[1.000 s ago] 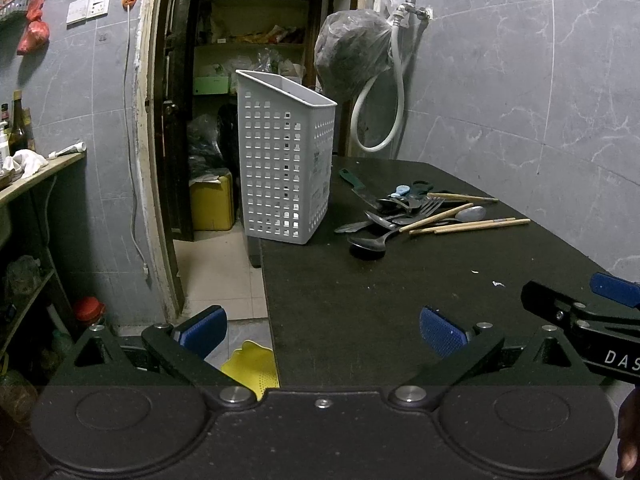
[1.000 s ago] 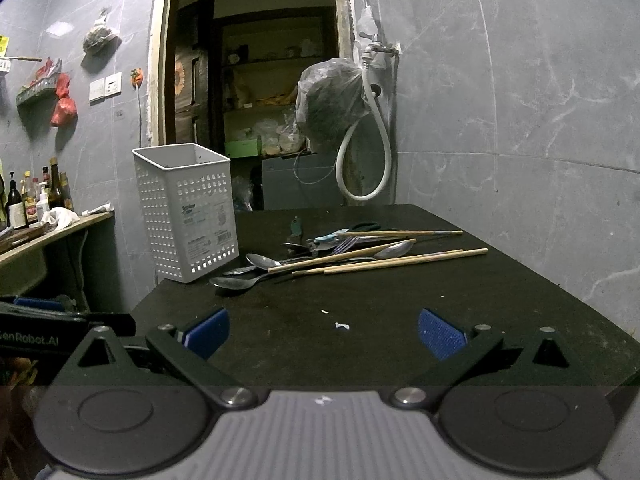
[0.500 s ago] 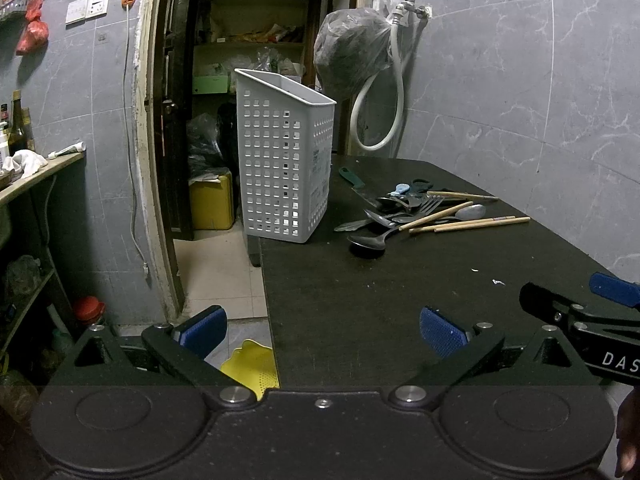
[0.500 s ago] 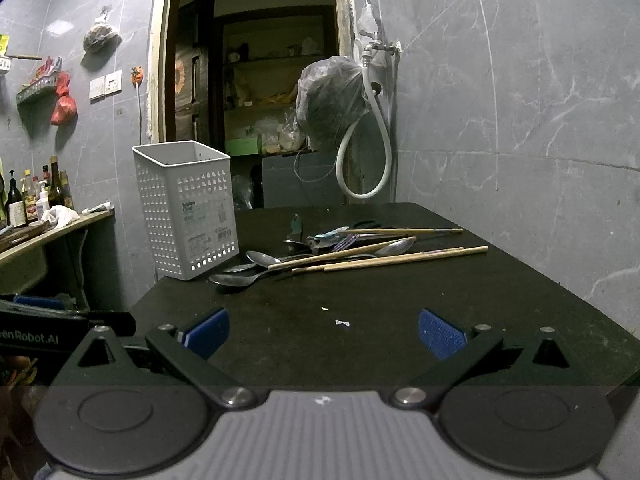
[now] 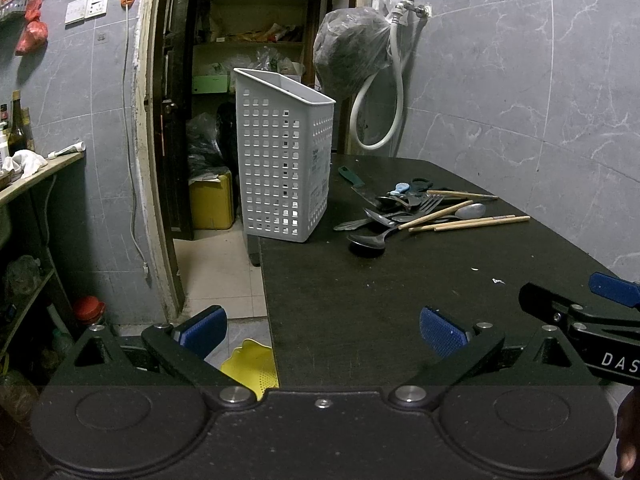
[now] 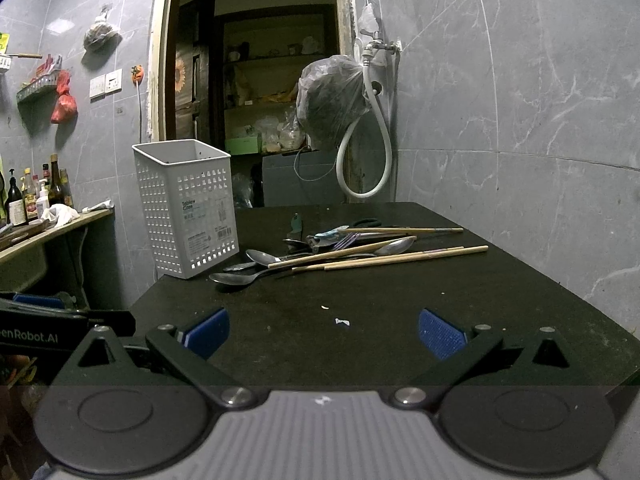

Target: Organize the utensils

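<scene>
A heap of utensils (image 5: 416, 212) (image 6: 340, 250) lies mid-table: metal spoons, a fork, wooden chopsticks, a green-handled knife and scissors. A white perforated utensil basket (image 5: 284, 160) (image 6: 188, 208) stands upright and empty at the table's far left edge. My left gripper (image 5: 322, 330) hovers open over the table's near left edge, nothing between its blue pads. My right gripper (image 6: 324, 334) is open above the near table, well short of the heap. Each gripper shows at the side of the other's view.
The black table (image 6: 380, 320) butts against a grey tiled wall on the right. A dark bag (image 5: 352, 48) and white hose hang from a tap behind it. A doorway, a yellow colander (image 5: 250, 368) on the floor, and a bottle shelf (image 6: 36, 200) lie to the left.
Both views have shifted only slightly; the basket and utensils appear a touch nearer. Both grippers stay open and nothing on the table has moved.
</scene>
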Demonstrator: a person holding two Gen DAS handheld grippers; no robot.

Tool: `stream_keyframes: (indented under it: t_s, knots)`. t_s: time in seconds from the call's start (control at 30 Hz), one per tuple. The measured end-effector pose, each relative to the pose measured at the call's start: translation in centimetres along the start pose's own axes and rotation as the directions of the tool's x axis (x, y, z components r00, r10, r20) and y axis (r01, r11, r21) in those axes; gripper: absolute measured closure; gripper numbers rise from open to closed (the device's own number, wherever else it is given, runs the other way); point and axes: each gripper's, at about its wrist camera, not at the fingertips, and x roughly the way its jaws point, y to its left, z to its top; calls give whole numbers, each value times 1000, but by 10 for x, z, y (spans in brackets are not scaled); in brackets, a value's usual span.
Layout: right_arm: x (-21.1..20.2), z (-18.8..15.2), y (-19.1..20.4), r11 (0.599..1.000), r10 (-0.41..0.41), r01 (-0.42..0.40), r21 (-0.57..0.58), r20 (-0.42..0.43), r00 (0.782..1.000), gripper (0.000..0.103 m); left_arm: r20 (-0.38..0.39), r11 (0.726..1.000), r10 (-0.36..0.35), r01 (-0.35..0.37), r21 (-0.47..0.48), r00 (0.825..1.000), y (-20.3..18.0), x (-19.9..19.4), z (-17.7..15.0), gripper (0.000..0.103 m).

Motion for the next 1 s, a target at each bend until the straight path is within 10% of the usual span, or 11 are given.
stream_keyframes:
  t_s: [1.0]
  knots:
    - [2, -5, -1, 1000, -1, 1, 1, -8, 1000, 0, -6, 1000, 1, -1, 2, 1000, -2, 6, -8, 1]
